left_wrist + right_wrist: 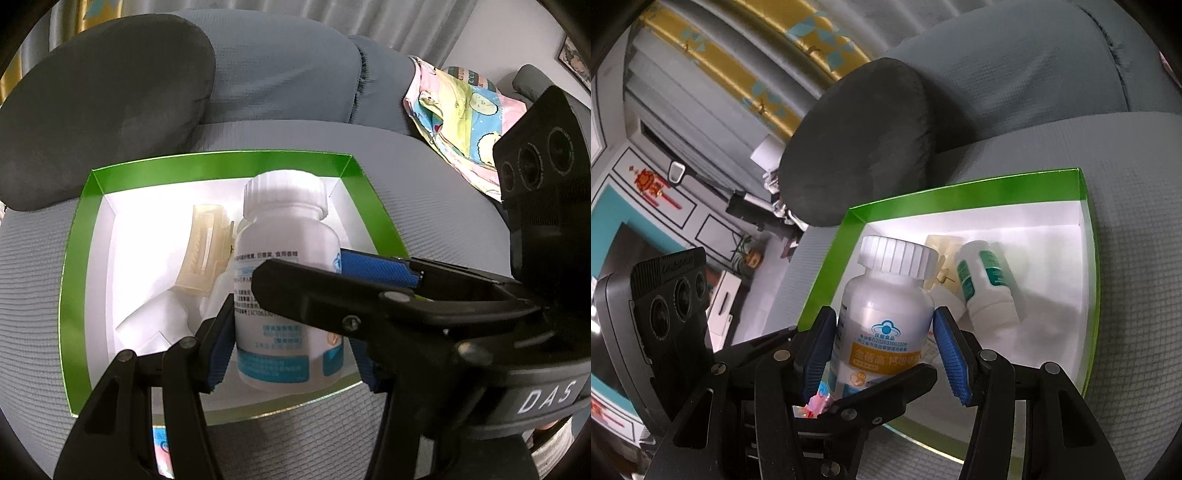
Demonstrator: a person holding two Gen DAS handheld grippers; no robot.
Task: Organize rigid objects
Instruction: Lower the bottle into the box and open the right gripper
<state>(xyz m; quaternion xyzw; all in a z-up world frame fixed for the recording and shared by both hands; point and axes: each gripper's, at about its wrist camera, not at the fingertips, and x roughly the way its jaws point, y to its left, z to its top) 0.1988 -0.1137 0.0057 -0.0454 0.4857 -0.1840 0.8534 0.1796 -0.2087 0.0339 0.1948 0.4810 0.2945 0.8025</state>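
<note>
You hold a bottle [288,280] of smooth white plastic with a ribbed cap [897,256] and a glossy printed label. The pads [951,360] on your jaws are blue, with a rough, grainy texture, and the gripper arms are matt black plastic with small metal rivets. The box [221,164] looks like card: shiny green on the rim, plain matt white inside. In it you see a hair clip [205,251] of pale, half-clear plastic and a small bottle [986,284] of white plastic. The sofa [424,192] is grey woven cloth with a fine grid. The cushion [103,107] looks dark and soft, like velvet.
</note>
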